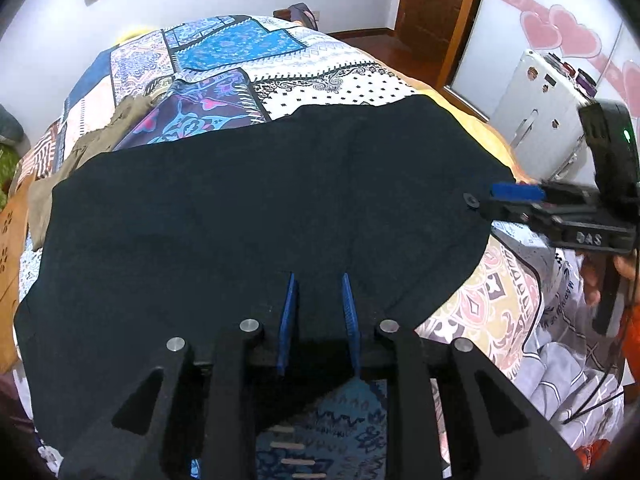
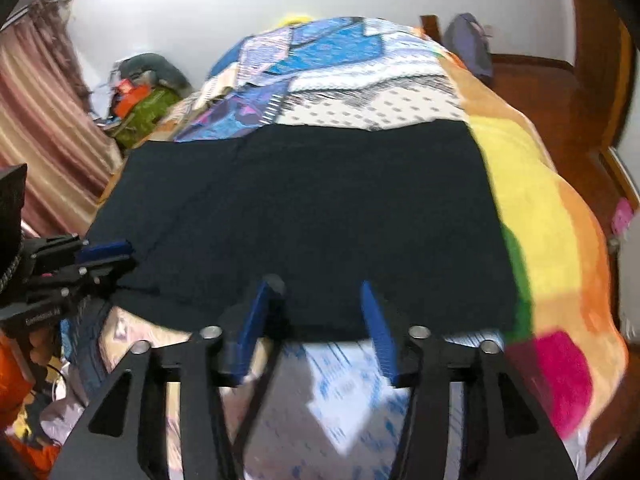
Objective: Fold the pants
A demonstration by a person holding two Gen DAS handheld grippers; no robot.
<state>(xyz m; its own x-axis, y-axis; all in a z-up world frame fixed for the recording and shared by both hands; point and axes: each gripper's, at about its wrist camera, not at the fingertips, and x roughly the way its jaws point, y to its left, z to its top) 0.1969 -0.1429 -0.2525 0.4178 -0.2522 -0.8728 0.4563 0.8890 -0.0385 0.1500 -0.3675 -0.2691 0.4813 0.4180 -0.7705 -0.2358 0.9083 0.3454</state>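
Just ahead of the left gripper (image 1: 318,280), the dark pants (image 1: 260,208) are lying flat across the patchwork bedspread (image 1: 320,80), folded into a broad dark panel. Left gripper's blue pads (image 1: 288,316) are standing a narrow gap apart over the near edge of the cloth; dark fabric is showing in the gap, but the pads are not pinching it, so nothing is being held.

Off to its right, the right gripper (image 1: 486,196) is coming in side-on, its tip sitting at the pants' right edge; from this view I cannot tell whether it is touching the cloth. A hand (image 1: 596,280) is gripping its handle.

Right wrist view is motion-blurred. Right gripper (image 2: 320,286) is sitting with its jaws about half apart, its blue pads (image 2: 378,332) straddling the near hem of the pants (image 2: 312,208), and nothing is clamped between them. Ahead of it the panel is running up the bed; to its right a rainbow blanket (image 2: 532,200) is lying just beside the pants' edge. To its left, the left gripper (image 2: 128,254) is poking in at the panel's left corner.

Beyond the pants on the left gripper's far left, an olive garment (image 1: 96,140) is lying beside them on the bedspread.
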